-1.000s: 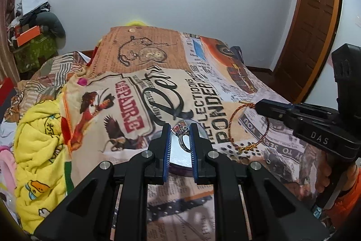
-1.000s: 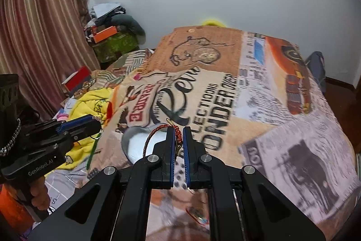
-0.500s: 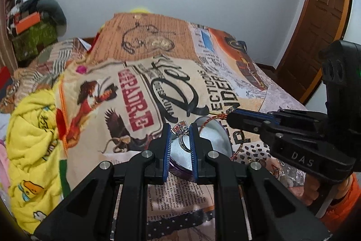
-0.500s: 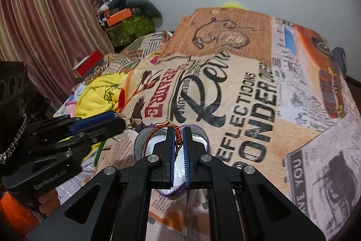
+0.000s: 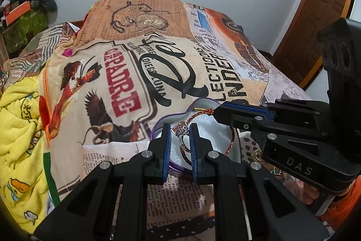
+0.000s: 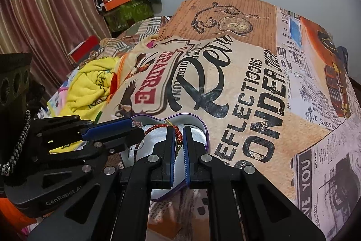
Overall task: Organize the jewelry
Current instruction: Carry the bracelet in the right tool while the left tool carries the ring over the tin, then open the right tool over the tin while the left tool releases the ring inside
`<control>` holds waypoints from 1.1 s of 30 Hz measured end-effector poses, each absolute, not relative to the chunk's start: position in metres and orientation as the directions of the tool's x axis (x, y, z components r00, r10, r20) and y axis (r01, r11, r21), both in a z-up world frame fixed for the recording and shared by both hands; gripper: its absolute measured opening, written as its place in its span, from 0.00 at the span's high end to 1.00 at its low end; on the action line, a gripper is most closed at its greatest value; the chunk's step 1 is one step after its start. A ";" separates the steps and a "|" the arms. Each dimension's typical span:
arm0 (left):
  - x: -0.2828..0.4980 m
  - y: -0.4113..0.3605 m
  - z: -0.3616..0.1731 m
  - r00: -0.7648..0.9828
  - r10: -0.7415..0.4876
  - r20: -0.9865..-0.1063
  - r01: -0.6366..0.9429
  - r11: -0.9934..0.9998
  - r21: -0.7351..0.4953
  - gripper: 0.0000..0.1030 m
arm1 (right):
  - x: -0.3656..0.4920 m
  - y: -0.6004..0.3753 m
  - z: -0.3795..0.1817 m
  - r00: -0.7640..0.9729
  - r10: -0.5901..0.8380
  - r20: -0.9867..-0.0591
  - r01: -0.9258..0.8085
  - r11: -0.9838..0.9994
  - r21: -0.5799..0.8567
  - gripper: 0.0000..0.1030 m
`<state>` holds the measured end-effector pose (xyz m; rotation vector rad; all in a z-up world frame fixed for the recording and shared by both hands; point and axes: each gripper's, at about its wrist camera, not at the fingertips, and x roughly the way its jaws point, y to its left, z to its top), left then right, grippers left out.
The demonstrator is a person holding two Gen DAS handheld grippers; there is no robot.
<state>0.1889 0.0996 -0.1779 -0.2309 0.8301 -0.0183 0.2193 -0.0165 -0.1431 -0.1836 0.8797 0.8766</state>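
Observation:
A heart-shaped box (image 5: pixel 216 105) with a purple rim and white lining lies open on the bed; it also shows in the right wrist view (image 6: pixel 204 125). My left gripper (image 5: pixel 180 128) is shut on a silver ring with stones (image 5: pixel 180 127), held just over the box. My right gripper (image 6: pixel 178 134) is shut on a red and gold cord bracelet (image 6: pixel 155 128), whose loop hangs down into the box (image 5: pixel 231 141). The right gripper (image 5: pixel 217 111) reaches in from the right in the left wrist view. The left gripper (image 6: pixel 136 127) reaches in from the left in the right wrist view.
A printed blanket (image 5: pixel 126 73) covers the bed. A yellow towel (image 5: pixel 20 128) is bunched at the left. More small jewelry (image 5: pixel 276 171) lies on the bed near the right hand. A wooden door (image 5: pixel 315 22) stands at the right, a striped curtain (image 6: pixel 45 3) at the left.
Both grippers have moved forward and down over the heart-shaped box. The bracelet loop now hangs into the box and the ring is just above the lining.

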 end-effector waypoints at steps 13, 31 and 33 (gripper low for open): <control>0.185 0.096 -0.170 0.675 -0.070 -0.735 -0.075 0.984 -0.163 0.84 | 0.216 -0.019 -0.138 0.352 0.569 -0.743 -0.733 0.661 0.159 0.70; 0.151 0.104 -0.134 0.717 -0.006 -0.697 -0.122 0.983 -0.134 0.68 | 0.190 -0.045 -0.098 0.468 0.565 -0.679 -0.707 0.701 0.096 0.59; 0.145 0.101 -0.129 0.721 -0.002 -0.692 -0.119 0.985 -0.127 0.67 | 0.185 -0.049 -0.094 0.481 0.562 -0.673 -0.704 0.705 0.086 0.59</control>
